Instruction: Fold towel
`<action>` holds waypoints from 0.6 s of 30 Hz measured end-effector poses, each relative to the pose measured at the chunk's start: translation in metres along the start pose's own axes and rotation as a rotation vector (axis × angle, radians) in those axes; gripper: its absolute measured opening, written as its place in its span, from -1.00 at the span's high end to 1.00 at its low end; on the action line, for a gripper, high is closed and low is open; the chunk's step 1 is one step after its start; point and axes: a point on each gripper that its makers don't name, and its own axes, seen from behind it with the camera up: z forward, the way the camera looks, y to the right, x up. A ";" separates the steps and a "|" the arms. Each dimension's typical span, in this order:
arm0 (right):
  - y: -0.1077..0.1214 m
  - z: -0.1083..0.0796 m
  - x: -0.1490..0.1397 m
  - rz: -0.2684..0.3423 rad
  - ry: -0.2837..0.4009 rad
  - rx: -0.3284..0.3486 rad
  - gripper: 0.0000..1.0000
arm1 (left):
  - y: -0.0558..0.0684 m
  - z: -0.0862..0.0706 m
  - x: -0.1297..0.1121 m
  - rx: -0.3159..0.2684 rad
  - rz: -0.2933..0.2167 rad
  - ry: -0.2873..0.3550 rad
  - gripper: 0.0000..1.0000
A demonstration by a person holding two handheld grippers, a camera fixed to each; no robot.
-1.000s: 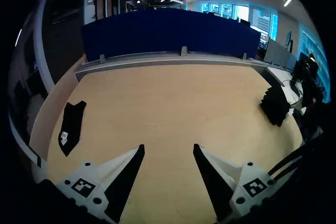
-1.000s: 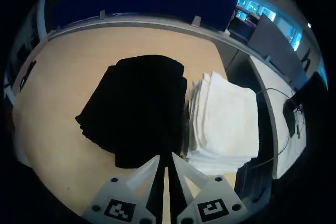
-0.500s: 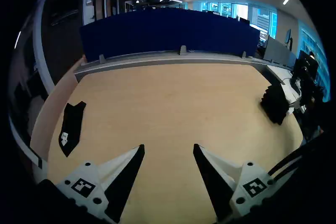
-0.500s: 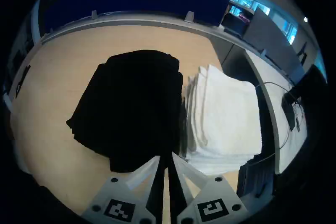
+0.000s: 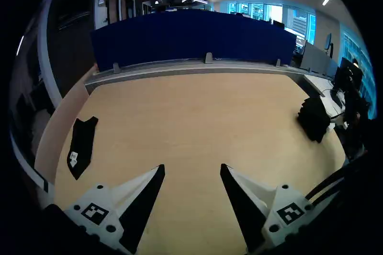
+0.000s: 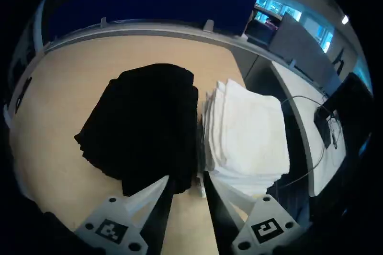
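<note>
In the right gripper view a stack of folded black towels point(image 6: 143, 121) lies on the light wooden table point(image 6: 57, 111), with a stack of folded white towels point(image 6: 249, 135) touching its right side. My right gripper point(image 6: 186, 178) hovers at the near edge of both stacks, over the seam between them, its jaws open and empty. In the left gripper view my left gripper point(image 5: 191, 166) stands open and empty above bare tabletop point(image 5: 201, 111). The black stack point(image 5: 314, 118) sits at the far right there, and a single black cloth with a white tag point(image 5: 80, 145) lies flat at the far left.
A blue partition point(image 5: 191, 35) and a grey rail run along the table's far edge. Right of the stacks the table ends at a gap, beyond which stands another desk point(image 6: 311, 126) with cables and a dark device point(image 6: 325, 123).
My right gripper has gone from shut to open and has shifted slightly over the stacks. The left gripper has stayed put.
</note>
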 end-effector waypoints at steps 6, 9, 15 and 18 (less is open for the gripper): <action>0.006 -0.008 0.002 0.012 0.018 -0.020 -0.25 | 0.001 0.000 0.002 -0.004 0.002 0.003 -0.71; 0.006 -0.011 0.004 0.020 0.032 -0.026 -0.35 | 0.001 0.000 0.003 -0.005 0.003 0.005 -0.71; 0.004 -0.021 0.012 0.037 0.069 -0.029 -0.77 | -0.002 0.001 0.007 -0.008 0.000 0.015 -0.71; 0.004 -0.026 0.017 0.045 0.088 -0.033 -0.86 | -0.003 0.001 0.008 -0.010 -0.003 0.019 -0.71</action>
